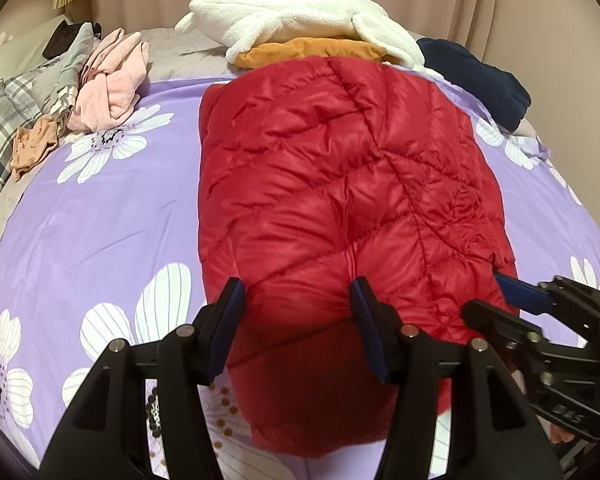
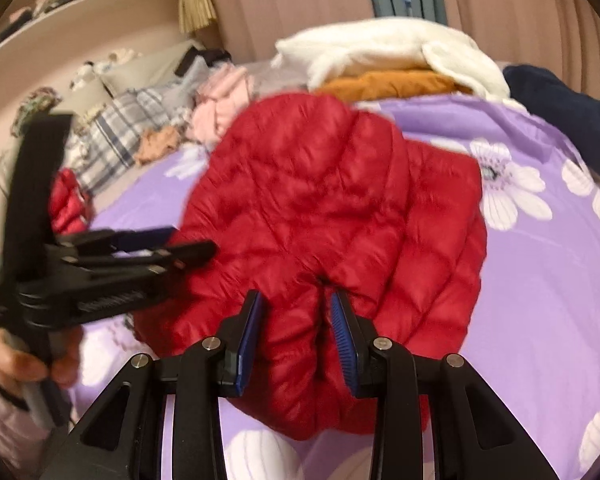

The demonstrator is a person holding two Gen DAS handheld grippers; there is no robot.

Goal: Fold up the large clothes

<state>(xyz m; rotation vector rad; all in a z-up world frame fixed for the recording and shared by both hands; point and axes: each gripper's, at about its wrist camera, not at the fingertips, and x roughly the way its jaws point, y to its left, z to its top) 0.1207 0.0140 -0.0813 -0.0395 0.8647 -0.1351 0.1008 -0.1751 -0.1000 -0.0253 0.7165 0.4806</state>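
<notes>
A red quilted down jacket (image 1: 340, 184) lies on the purple flowered bedsheet (image 1: 100, 216), folded into a long strip; it also shows in the right wrist view (image 2: 320, 208). My left gripper (image 1: 298, 292) is open, its fingers straddling the jacket's near end. It shows from the side in the right wrist view (image 2: 188, 246), at the jacket's left edge. My right gripper (image 2: 296, 304) is partly open, with a bulge of red fabric between its pads. It shows in the left wrist view (image 1: 516, 296) at the jacket's near right edge.
Folded white fleece (image 1: 300, 20) on an orange garment (image 1: 312, 52) lies at the far side. A dark navy garment (image 1: 480, 80) is far right. Pink clothes (image 1: 112, 84), a grey plaid item (image 1: 4, 120) and a tan piece (image 1: 32, 148) lie far left. Curtains hang behind.
</notes>
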